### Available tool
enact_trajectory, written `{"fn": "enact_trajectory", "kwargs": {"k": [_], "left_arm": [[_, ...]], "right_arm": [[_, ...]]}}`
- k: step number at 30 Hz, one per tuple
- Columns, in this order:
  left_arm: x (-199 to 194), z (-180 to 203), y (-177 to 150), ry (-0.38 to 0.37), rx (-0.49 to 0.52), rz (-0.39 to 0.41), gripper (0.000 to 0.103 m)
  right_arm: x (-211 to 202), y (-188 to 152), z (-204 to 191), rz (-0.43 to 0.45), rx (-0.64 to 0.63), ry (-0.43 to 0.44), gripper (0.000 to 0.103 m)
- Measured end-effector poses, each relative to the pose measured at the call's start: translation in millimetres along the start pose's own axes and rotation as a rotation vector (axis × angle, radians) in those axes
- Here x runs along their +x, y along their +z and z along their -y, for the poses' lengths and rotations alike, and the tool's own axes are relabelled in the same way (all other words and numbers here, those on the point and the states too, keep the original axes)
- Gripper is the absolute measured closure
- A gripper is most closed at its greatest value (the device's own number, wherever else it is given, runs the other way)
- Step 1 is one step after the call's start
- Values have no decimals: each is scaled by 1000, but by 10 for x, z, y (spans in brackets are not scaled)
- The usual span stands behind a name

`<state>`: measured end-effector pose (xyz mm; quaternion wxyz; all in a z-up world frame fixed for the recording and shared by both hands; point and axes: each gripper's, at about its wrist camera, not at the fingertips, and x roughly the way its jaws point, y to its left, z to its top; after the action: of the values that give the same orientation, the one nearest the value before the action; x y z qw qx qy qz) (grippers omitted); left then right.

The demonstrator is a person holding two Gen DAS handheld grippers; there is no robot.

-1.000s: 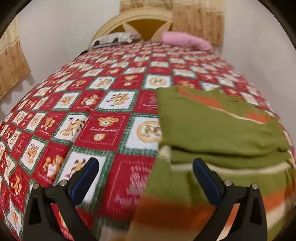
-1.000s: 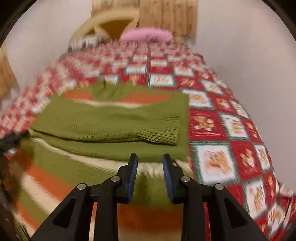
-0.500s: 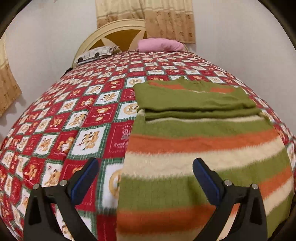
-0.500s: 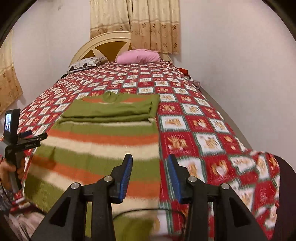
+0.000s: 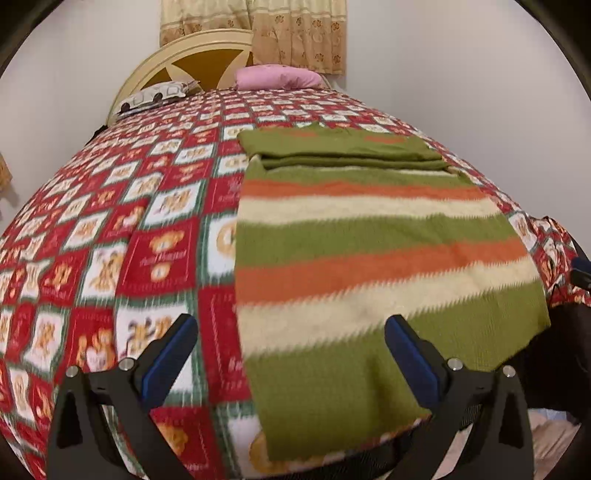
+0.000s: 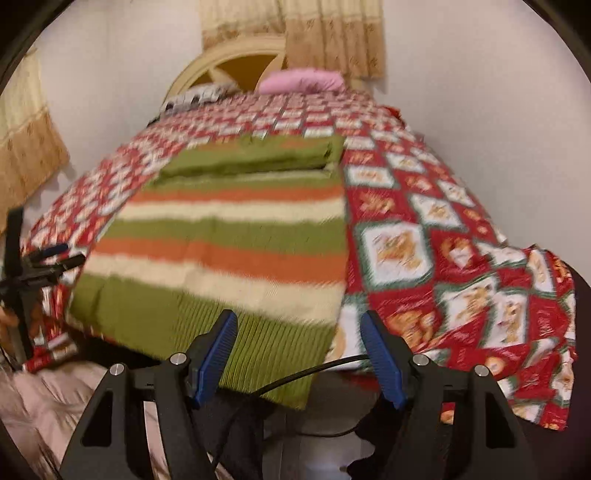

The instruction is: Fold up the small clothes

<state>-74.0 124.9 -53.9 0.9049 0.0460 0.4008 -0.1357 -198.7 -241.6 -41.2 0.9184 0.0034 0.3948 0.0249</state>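
One green, orange and cream striped knitted sweater [image 5: 373, 258] lies flat on the red, white and green bear-patterned bedspread [image 5: 110, 240], filling the centre and right of the left wrist view and the centre-left of the right wrist view. Its two sleeves are folded across the chest as a green band [image 5: 343, 149] in the upper middle. The ribbed green hem [image 6: 258, 339] hangs over the near edge of the bed at the bottom centre of the right wrist view.

The left gripper [image 5: 291, 354] sits at the bottom of its frame with its two blue-padded fingers [image 5: 168, 360] spread wide and holding nothing, the sweater's left edge between them. The right gripper [image 6: 299, 354] is also spread wide and empty, just off the hem's right corner, with a black cable [image 6: 295, 376] running below the fingers.

Bare bedspread stretches wide to the left of the sweater in the left wrist view, and to its right in the right wrist view, where a white wall [image 6: 498, 110] borders the bed.

At the top of both frames are one pink pillow [image 5: 277, 77], one grey patterned pillow [image 5: 155, 96], one cream headboard [image 5: 192, 55] and beige curtains [image 5: 295, 33].
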Motion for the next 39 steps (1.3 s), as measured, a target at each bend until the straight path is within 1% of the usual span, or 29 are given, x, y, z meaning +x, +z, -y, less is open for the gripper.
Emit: {"fn": "enact_trajectory", "kwargs": {"k": [3, 4, 6, 9, 11, 13, 15, 16, 18, 19, 20, 21, 23, 26, 29, 31, 32, 33, 34, 35, 36, 38, 39], "left_arm": [[8, -79, -113, -18, -39, -27, 0], [16, -125, -152, -36, -62, -41, 1], [41, -189, -215, -73, -102, -61, 4], [97, -248, -268, -116, -149, -85, 13], [125, -267, -303, -136, -166, -101, 21], [126, -242, -303, -134, -164, -89, 22], [121, -213, -311, -131, -147, -89, 22], [119, -224, -315, -130, -143, -90, 22], [104, -209, -330, -136, -137, -91, 22], [101, -223, -332, -146, -135, -93, 22], [98, -216, -333, -153, -132, -93, 25], [90, -188, -340, -165, -122, -97, 28], [87, -156, -338, -174, -103, -102, 40], [70, -127, -354, -169, -82, -111, 46], [60, -170, -369, -212, -113, -121, 46], [57, -190, -371, -225, -127, -116, 46], [58, -190, -367, -225, -130, -114, 48], [54, -186, -369, -215, -128, -112, 52], [52, -176, -369, -197, -118, -111, 67], [59, -173, -365, -192, -113, -117, 91], [75, -181, -366, -199, -115, -132, 94], [76, -185, -353, -205, -113, -133, 93], [78, -180, -341, -209, -108, -134, 94]], "right_arm": [[155, -75, -69, -36, -5, 18, 34], [186, -98, -89, -45, -8, 16, 34], [239, -122, -111, -56, -15, 7, 34], [307, -97, -63, -50, 8, 1, 34], [350, -53, -17, -41, 36, 6, 34], [461, -13, 22, -53, 55, 5, 34], [578, -14, 41, -78, 59, -28, 34], [623, -29, 51, -89, 64, -28, 34], [709, -85, 74, -127, 79, -7, 41], [700, -117, 44, -121, 57, -22, 42], [691, -141, -3, -134, 23, -27, 46], [678, -150, -31, -143, 8, -25, 53], [638, -188, -60, -172, -11, -3, 62], [599, -270, -10, -215, 15, 29, 65], [602, -328, 36, -245, 68, 87, 65], [644, -346, 45, -248, 88, 92, 65], [657, -353, 34, -250, 90, 92, 65], [652, -356, 24, -249, 84, 87, 68], [632, -355, 8, -251, 70, 97, 76], [614, -347, -2, -259, 66, 120, 93], [572, -332, -2, -260, 63, 125, 93], [496, -283, -18, -248, 53, 138, 93], [458, -256, -7, -239, 57, 161, 93]]}}
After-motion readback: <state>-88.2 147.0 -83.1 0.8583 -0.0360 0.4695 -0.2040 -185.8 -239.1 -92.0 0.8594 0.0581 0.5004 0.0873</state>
